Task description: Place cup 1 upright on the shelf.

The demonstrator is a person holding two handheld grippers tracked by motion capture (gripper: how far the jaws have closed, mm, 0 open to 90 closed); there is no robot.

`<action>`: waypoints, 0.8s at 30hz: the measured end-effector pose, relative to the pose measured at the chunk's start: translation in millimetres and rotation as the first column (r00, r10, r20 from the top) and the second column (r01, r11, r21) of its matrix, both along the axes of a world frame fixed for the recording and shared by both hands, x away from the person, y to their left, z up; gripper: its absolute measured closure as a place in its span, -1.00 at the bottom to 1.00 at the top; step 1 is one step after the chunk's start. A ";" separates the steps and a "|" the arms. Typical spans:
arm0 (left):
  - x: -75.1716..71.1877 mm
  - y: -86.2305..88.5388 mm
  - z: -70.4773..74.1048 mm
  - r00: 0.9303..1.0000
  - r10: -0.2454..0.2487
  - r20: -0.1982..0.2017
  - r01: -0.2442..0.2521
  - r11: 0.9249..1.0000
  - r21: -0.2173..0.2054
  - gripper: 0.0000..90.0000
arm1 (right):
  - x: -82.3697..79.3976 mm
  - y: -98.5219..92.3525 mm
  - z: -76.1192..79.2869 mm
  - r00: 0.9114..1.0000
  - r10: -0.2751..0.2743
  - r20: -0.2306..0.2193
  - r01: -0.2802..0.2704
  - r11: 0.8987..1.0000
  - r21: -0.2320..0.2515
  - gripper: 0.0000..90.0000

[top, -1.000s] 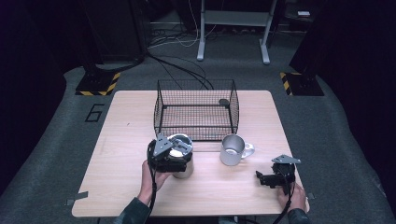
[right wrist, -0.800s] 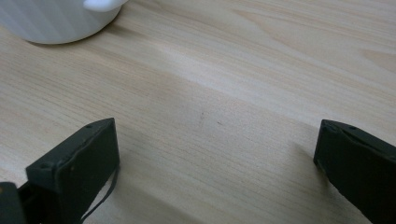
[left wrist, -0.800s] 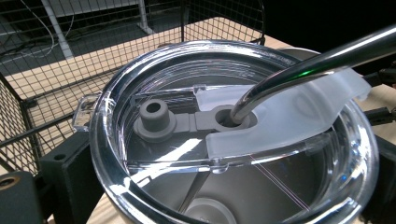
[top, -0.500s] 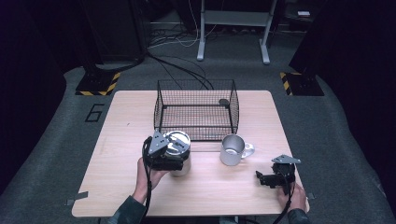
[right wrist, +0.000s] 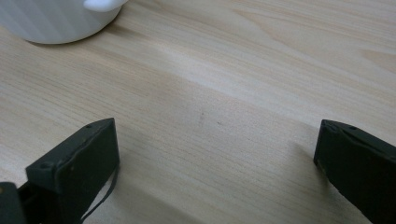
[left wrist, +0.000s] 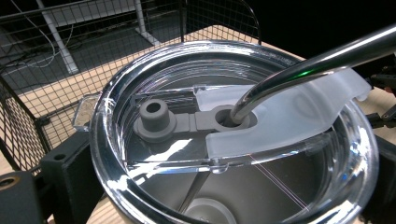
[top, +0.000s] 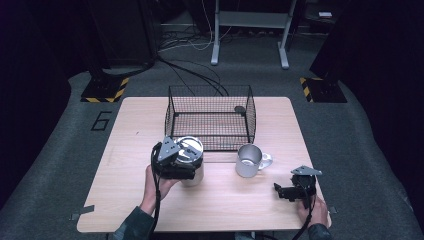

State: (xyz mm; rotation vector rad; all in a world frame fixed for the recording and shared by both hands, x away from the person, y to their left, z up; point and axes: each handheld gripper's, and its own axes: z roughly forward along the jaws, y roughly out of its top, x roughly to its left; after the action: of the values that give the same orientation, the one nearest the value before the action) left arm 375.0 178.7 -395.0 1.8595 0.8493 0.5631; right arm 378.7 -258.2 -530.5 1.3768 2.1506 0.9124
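The left gripper (top: 176,162) is positioned around a steel tumbler (top: 190,165) that stands upright on the wooden table (top: 130,150), just in front of the wire basket (top: 210,117). In the left gripper view, one black jaw lies against the tumbler wall at lower left and a dark edge of the other jaw shows at the far right, so the jaws stand on either side of the tumbler; whether they press on it cannot be told from the views.

The tumbler carries a clear plastic lid (left wrist: 140,154). A grey stopper tab (left wrist: 156,119) sits on the lid, and a metal straw (left wrist: 317,58) passes through the lid opening and leans toward the upper right of that view. A frosted flap (left wrist: 299,116) lies beside the straw.

The right gripper (top: 295,189) rests low over the table near the front right corner, well apart from the tumbler. Its jaws are spread wide, with bare wood between them in the right gripper view.

A steel mug (top: 248,161) with a handle (top: 265,160) stands between the two grippers, near the front right corner of the basket. Its base (right wrist: 56,18) shows at the top left of the right gripper view.

The basket stands at the middle of the table's far half. A small dark round object (top: 240,109) lies inside it near the far right corner.
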 end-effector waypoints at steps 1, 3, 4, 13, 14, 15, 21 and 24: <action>3.0 0.4 10.8 1.000 -0.010 0.012 0.010 1.000 0.009 -0.91 | 0.0 0.0 0.0 1.000 0.000 0.000 0.000 1.000 0.000 -1.00; 5.5 1.3 13.5 1.000 -0.016 0.008 0.016 1.000 0.011 -0.91 | 0.0 0.0 0.0 1.000 0.000 0.000 0.000 1.000 0.000 -1.00; 6.4 1.2 13.8 1.000 -0.015 0.010 0.015 1.000 0.007 -0.91 | 0.1 -0.3 0.1 1.000 0.003 0.000 -0.003 1.000 -0.001 -1.00; 9.4 1.0 20.9 1.000 -0.022 0.008 0.022 1.000 0.009 -0.91 | 0.2 -0.3 0.1 1.000 0.003 0.000 -0.003 1.000 -0.001 -1.00; 10.2 1.2 21.6 1.000 -0.022 0.013 0.022 1.000 0.008 -0.91 | 0.2 -0.2 0.1 1.000 0.003 0.000 -0.003 1.000 -0.001 -1.00; 10.4 1.4 23.2 1.000 -0.022 0.010 0.022 1.000 0.009 -0.91 | 0.2 -0.3 0.0 1.000 0.003 0.000 -0.003 1.000 -0.001 -1.00; 15.4 3.7 32.2 1.000 -0.022 0.017 0.022 1.000 0.008 -0.91 | 0.3 -0.3 0.2 1.000 0.005 -0.003 -0.005 1.000 -0.001 -1.00; 17.1 4.6 34.6 1.000 -0.026 0.017 0.025 1.000 0.008 -0.91 | 0.3 -0.4 0.1 1.000 0.006 -0.002 -0.006 1.000 -0.002 -1.00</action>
State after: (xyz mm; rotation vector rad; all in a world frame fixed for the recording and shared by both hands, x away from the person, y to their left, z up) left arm 392.0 183.3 -360.4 1.8672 0.8118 0.5666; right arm 379.0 -258.7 -530.3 1.3717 2.1579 0.9114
